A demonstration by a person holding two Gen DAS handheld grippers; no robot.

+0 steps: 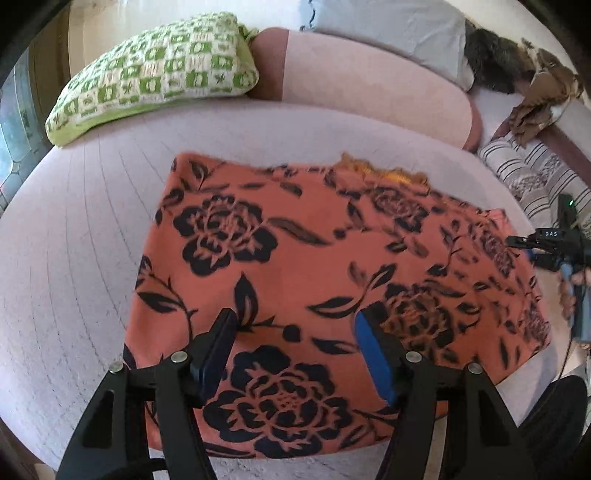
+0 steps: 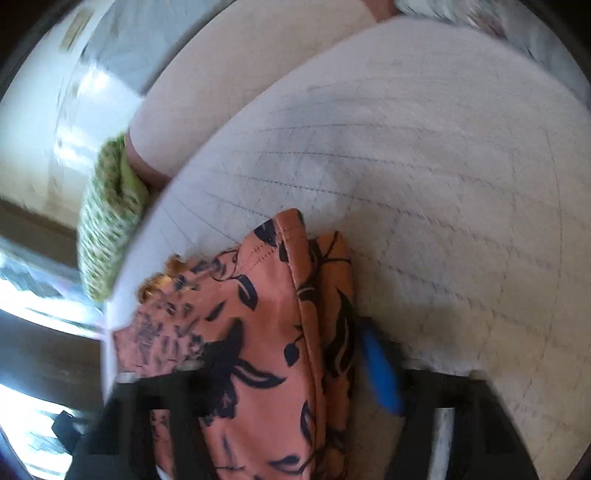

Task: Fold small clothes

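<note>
An orange garment with black flower print [image 1: 303,266] lies spread flat on the pale quilted seat [image 1: 74,236]. My left gripper [image 1: 295,332] hovers open over its near edge, touching nothing. My right gripper shows at the garment's right edge in the left wrist view [image 1: 546,240]. In the blurred right wrist view my right gripper [image 2: 295,354] has the garment's edge [image 2: 273,317] between its fingers, with a blue pad [image 2: 380,365] on the right. The jaws stand apart around the cloth; whether they grip it is unclear.
A green-and-white checked cushion [image 1: 155,70] leans at the back left, also in the right wrist view [image 2: 107,221]. A pink backrest [image 1: 369,81], a grey pillow [image 1: 391,29], brown and dark clothes [image 1: 532,81] and a striped cushion [image 1: 524,173] sit behind and right.
</note>
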